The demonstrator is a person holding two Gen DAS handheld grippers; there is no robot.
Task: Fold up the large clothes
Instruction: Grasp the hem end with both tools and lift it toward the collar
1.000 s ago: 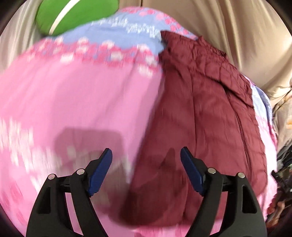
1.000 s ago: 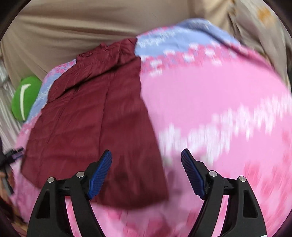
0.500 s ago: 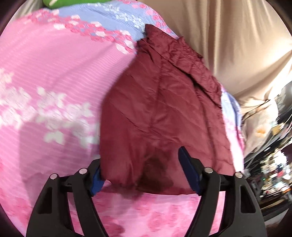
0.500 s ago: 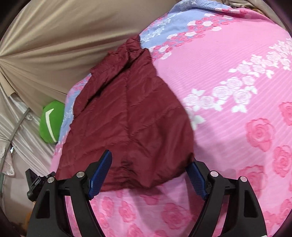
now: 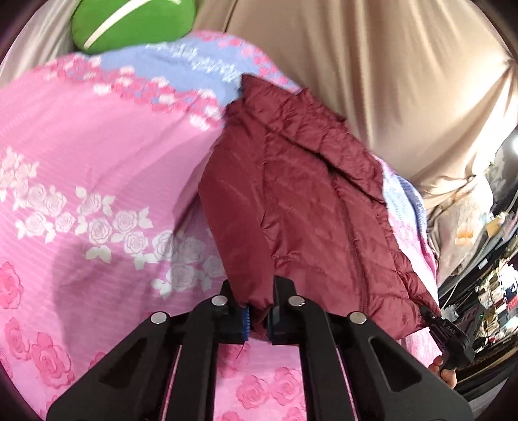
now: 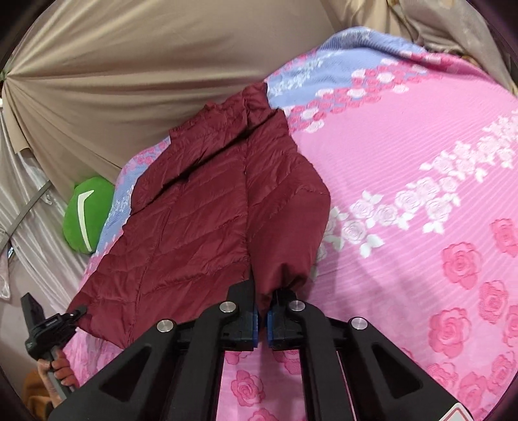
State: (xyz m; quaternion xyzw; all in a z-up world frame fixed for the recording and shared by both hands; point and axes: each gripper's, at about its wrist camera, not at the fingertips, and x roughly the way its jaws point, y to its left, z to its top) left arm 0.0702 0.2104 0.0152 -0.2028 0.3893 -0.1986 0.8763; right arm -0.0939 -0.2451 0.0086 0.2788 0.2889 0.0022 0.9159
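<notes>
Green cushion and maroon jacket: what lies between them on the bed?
In the right wrist view, only the blue floral border of the bedsheet separates the green cushion from the maroon jacket.

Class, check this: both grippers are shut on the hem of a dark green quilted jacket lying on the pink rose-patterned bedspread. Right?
Not quite: the quilted jacket is maroon, as both wrist views show. The left gripper and right gripper are shut on it.

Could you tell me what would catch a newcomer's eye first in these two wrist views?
First, the maroon quilted jacket lying on the pink rose-patterned bedspread, with its near hem pinched at two corners by the left hand-held gripper and the right hand-held gripper. Next comes the bright green cushion at the bed's far edge, against beige drapes.
</notes>
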